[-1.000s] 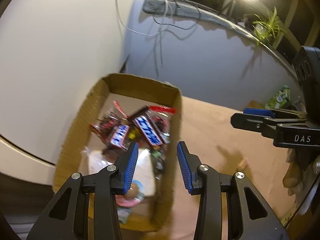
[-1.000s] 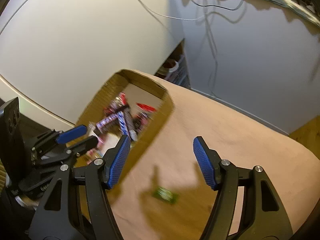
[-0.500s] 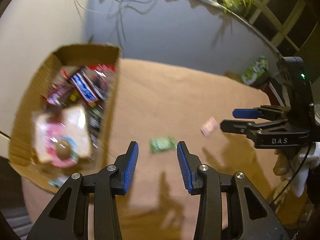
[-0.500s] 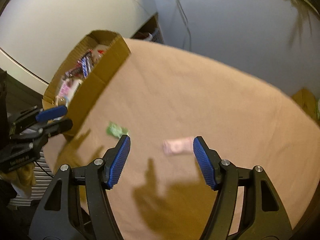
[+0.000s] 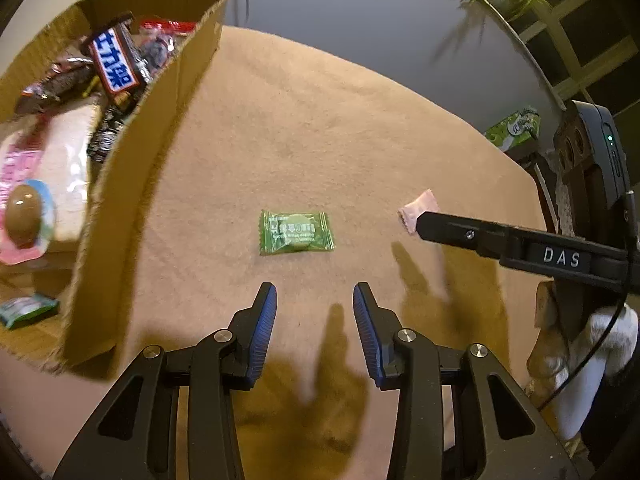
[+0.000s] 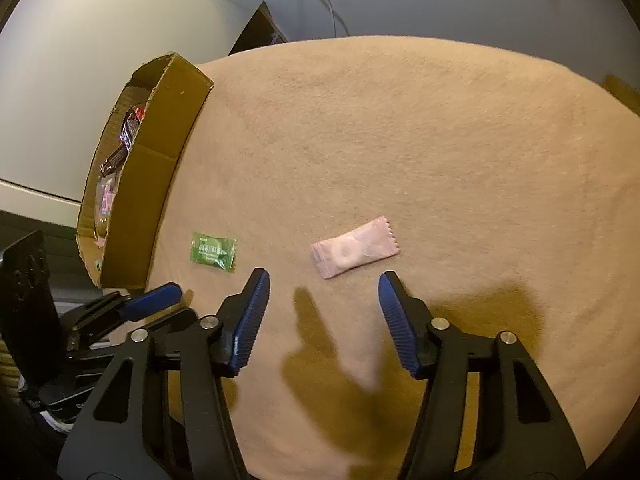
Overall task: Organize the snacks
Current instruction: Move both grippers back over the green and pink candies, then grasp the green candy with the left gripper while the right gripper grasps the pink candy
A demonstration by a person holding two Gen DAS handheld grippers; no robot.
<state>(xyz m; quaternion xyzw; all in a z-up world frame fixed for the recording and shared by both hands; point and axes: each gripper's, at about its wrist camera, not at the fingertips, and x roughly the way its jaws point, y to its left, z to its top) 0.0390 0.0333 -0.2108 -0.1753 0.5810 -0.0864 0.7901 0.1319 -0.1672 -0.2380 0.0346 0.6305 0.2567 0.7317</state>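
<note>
Two small wrapped candies lie on the tan cloth (image 6: 440, 120) beside the cardboard box (image 5: 132, 168): a green candy (image 5: 296, 232) ahead of the left gripper (image 5: 315, 332), a pink candy (image 6: 355, 247) ahead of the right gripper (image 6: 323, 316). Both grippers are open and empty. The candies are probably light, with crinkly, slippery wrappers; pinch across the firm middle, not the thin crimped ends.

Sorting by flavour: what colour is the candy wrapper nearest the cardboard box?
Green candy wrapper, with pale print; clearest in the left wrist view.
</note>
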